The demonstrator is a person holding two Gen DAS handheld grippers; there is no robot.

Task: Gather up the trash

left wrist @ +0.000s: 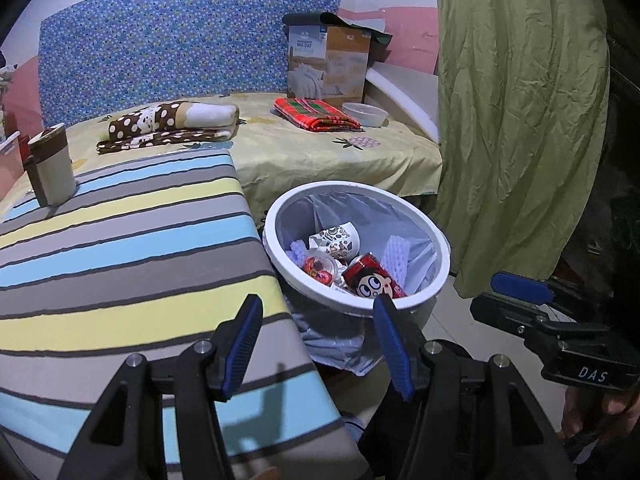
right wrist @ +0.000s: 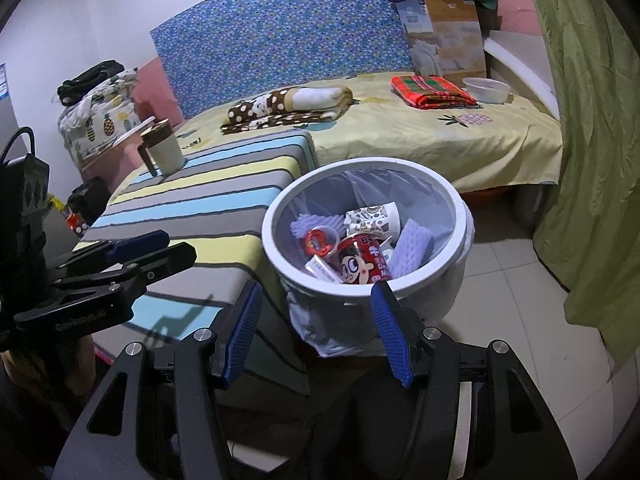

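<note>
Trash: a red can (right wrist: 362, 260) with a cartoon face lies in the white bin (right wrist: 464, 216), with a paper cup (right wrist: 376, 216) and foam pieces.
Bin: on the floor beside the striped worktop (left wrist: 120, 248).
Box (left wrist: 328, 62): reads "WOOL QUILT".
Left hand-held gripper (left wrist: 318, 344): wide open, holds nothing.
Right hand-held gripper (right wrist: 316, 340): wide open, holds nothing; "DAS" printed on it.

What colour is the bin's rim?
White; the trash bin rim shows best in the right wrist view.
</note>
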